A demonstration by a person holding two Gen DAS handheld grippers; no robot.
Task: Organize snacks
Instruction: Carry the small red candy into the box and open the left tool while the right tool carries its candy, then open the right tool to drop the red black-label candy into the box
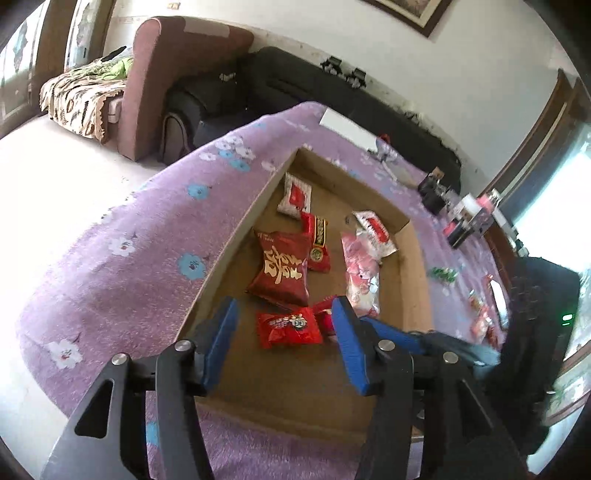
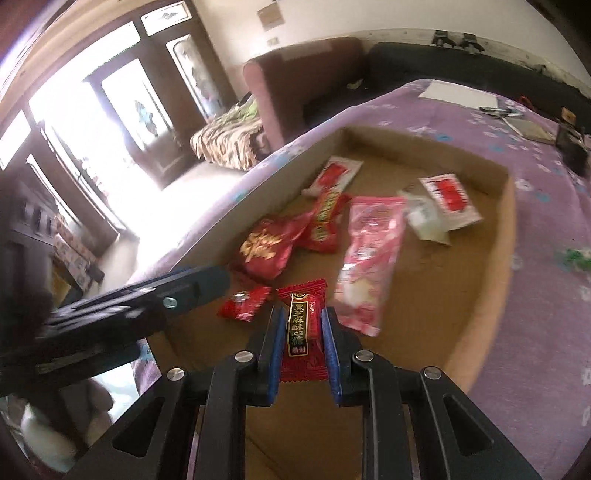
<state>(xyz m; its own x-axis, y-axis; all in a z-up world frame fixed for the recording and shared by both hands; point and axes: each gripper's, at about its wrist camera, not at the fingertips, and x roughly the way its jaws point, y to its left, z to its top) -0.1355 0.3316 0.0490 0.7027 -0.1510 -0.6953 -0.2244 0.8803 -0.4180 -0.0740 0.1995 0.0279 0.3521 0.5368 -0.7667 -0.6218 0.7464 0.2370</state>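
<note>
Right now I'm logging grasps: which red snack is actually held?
The red candy with the black label, clamped between the right gripper's jaws; the other red packets lie loose in the box.

A purple floral cloth (image 1: pixel 122 236) covered the surface. Beyond it stood a maroon armchair (image 1: pixel 159 81) and a black sofa (image 1: pixel 295 81) against a white wall (image 1: pixel 332 26). Strong daylight poured through glazed wooden doors (image 2: pixel 122 107) onto the pale floor (image 1: pixel 55 162).

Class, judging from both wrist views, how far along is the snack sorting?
Done: several packets, including a large red gold-lettered bag and a long pink wrapper, lie in the shallow cardboard box. In hand: the right gripper clamps a red black-labelled candy over the box; the left gripper hovers open. Left: green-wrapped sweets and red packets on the purple floral cloth.
</note>
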